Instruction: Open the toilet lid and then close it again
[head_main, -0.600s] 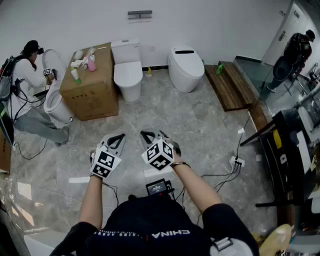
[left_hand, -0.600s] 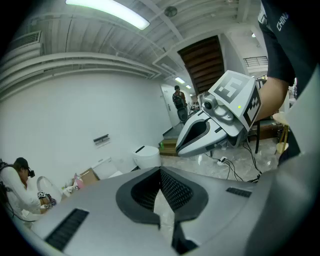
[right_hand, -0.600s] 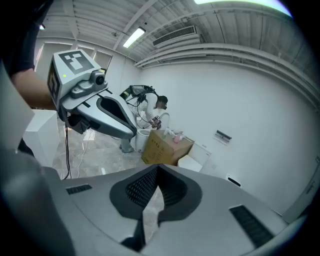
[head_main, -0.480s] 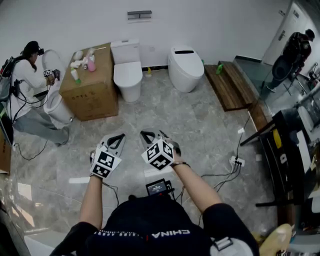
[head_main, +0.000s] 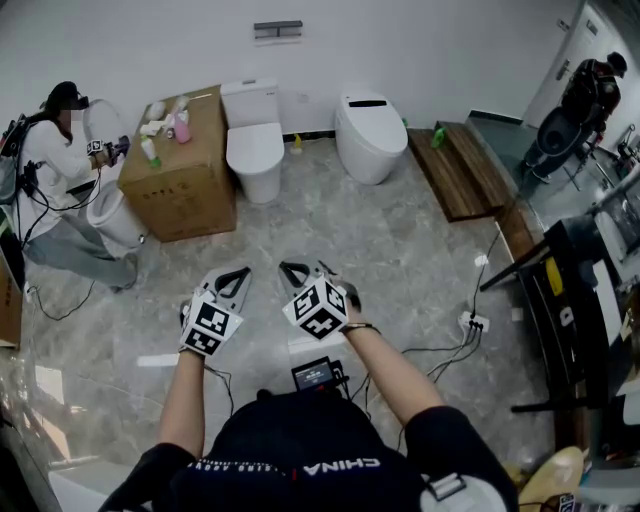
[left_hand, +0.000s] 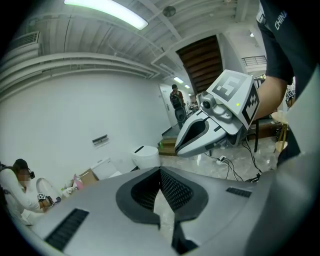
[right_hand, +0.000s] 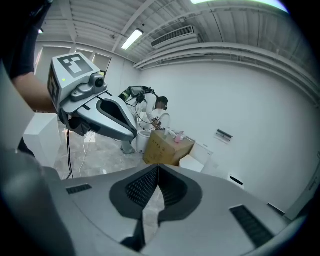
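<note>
Two white toilets stand against the back wall with their lids down: a tank toilet (head_main: 256, 145) and a rounded tankless one (head_main: 371, 132), which also shows small in the left gripper view (left_hand: 146, 156). Both grippers hang over the marble floor, far short of the toilets. My left gripper (head_main: 240, 273) (left_hand: 160, 173) is shut with nothing between its ribbed pads. My right gripper (head_main: 289, 268) (right_hand: 157, 171) is shut and empty too. Each gripper shows in the other's view, side by side.
A cardboard box (head_main: 182, 170) (right_hand: 167, 144) with bottles on top stands left of the tank toilet. A crouching person (head_main: 55, 190) works at a third toilet at far left. A wooden platform (head_main: 462, 170) lies at right, cables and a power strip (head_main: 472, 323) on the floor.
Both grippers have stayed where they were. The person at far left has shifted an arm slightly, and a person by the doorway at top right has moved a little.
</note>
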